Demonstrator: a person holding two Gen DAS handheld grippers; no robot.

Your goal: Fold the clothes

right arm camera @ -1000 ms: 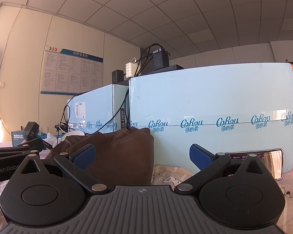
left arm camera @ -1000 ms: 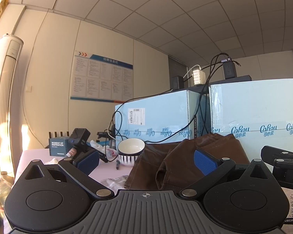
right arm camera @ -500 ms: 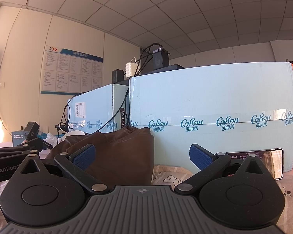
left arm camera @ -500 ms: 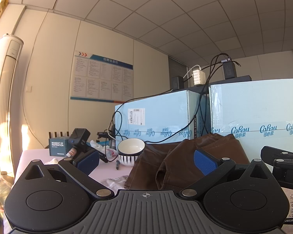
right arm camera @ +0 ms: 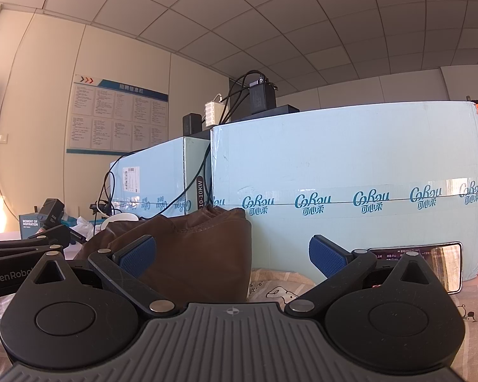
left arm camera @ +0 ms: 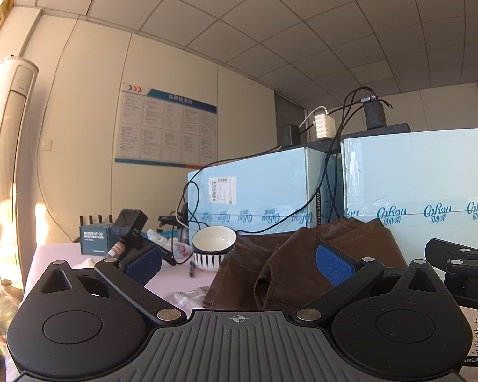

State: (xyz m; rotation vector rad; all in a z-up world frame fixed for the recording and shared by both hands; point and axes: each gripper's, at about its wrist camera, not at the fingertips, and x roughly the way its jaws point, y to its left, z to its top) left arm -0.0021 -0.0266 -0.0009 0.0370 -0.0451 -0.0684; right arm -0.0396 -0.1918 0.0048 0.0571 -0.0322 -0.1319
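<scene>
left gripper (left arm camera: 239, 262) low over the table, fingers spread wide, nothing between the blue pads (left arm camera: 333, 264). right gripper (right arm camera: 232, 256) likewise spread wide, blue pads (right arm camera: 137, 256) apart, holding nothing.

brown garment (left arm camera: 290, 267) lies bunched and rumpled on the table just ahead of the left gripper, right pad overlapping it in view, contact can't be told. in the right wrist view the same brown garment (right arm camera: 194, 254) is a heap ahead and left of centre, behind the left pad, its back edge up against the light blue carton (right arm camera: 350, 187). second light blue carton (left arm camera: 248, 197) stands to the left of that one, barcode label on its face, black cables (left arm camera: 328, 172) draped down over both from chargers on top.

white bowl with black striped base (left arm camera: 213, 248) sits upright just left of the garment on the pinkish table surface (left arm camera: 63, 253). black pen (left arm camera: 191, 269) lies beside the bowl. small dark box with white lettering (left arm camera: 94, 238) further left at the table's back edge. printed cartoon cloth (right arm camera: 280, 286) covers the table under the right gripper. phone with reflective screen (right arm camera: 430, 264) leans against the carton at right. notice board (left arm camera: 165, 130) on the wall, tall white air conditioner (left arm camera: 6, 159) at far left.
</scene>
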